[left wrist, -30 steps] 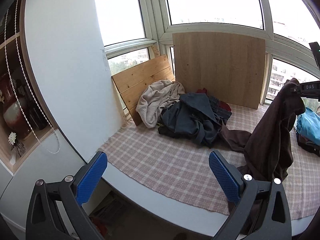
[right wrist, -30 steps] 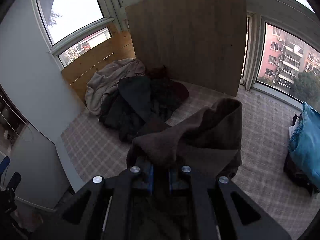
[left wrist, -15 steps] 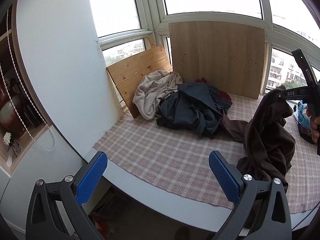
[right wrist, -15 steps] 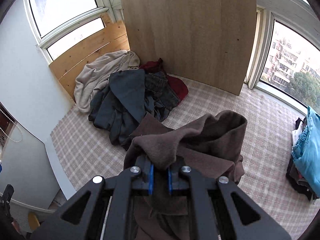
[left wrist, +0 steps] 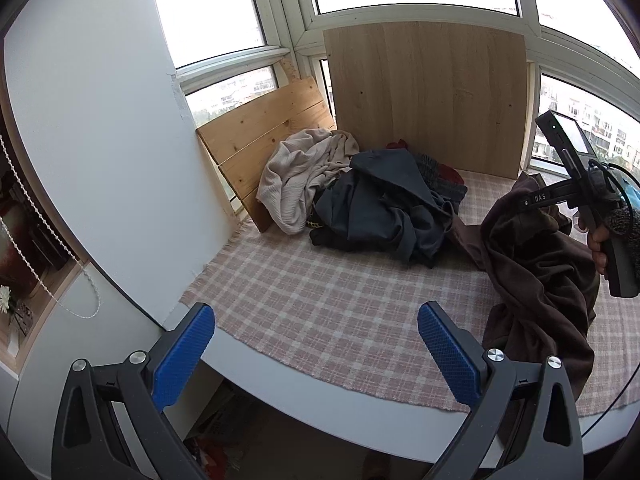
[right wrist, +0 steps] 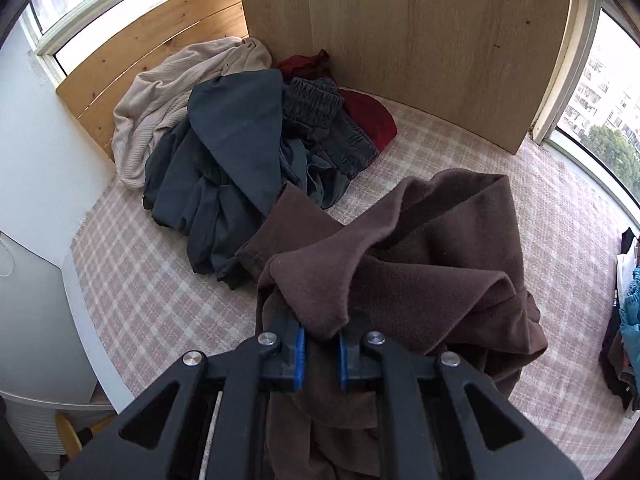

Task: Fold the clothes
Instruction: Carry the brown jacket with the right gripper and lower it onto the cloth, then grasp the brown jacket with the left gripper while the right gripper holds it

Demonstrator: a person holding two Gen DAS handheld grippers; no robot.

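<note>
Right wrist: brown garment (right wrist: 420,248) in right claw (right wrist: 322,354).

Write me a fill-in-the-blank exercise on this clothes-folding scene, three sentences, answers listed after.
1. The right gripper pinches a garment coloured ____.
2. The left gripper holds nothing; its jaws are ____.
3. The pile of clothes lies on a checked cloth, in front of boards made of ____.

Missing words: brown; open; wood
</note>
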